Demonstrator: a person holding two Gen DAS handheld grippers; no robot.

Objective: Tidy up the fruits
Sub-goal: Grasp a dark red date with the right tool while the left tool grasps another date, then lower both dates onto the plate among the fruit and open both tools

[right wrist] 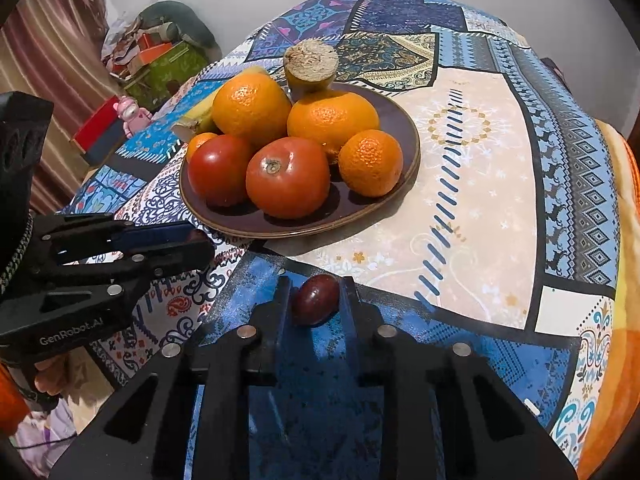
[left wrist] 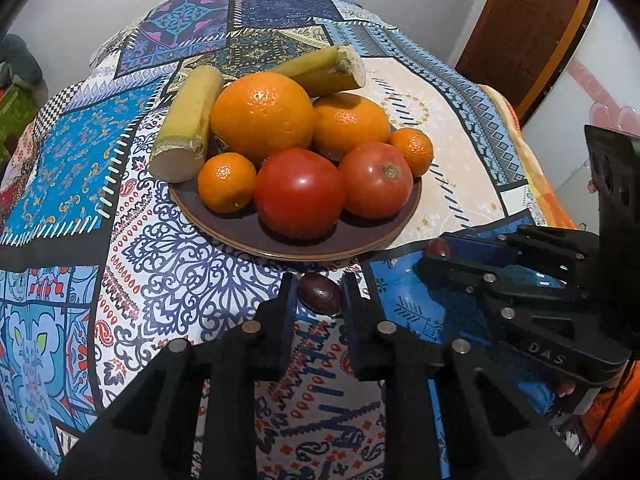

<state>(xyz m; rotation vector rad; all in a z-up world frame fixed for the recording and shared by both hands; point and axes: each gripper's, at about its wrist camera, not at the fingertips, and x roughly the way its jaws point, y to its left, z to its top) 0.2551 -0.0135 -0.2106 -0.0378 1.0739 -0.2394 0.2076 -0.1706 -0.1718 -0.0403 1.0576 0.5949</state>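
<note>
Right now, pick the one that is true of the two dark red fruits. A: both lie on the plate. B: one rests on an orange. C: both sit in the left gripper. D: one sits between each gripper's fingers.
D: one dark red fruit sits in the left gripper, another dark red fruit in the right gripper, both short of the plate.

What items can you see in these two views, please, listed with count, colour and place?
plate: one, dark brown, on the tablecloth.
oranges: two, orange, back of plate.
mandarins: two, orange, at the plate's left and right edges.
tomatoes: two, red, front of plate.
cane pieces: two, yellow-green, at plate's back.
dark fruits: two, maroon, one between each gripper's fingers.
tablecloth: one, blue patchwork, covers the table.
left hand-held gripper: black, closed on a dark fruit.
right hand-held gripper: black, closed on the other.
</note>
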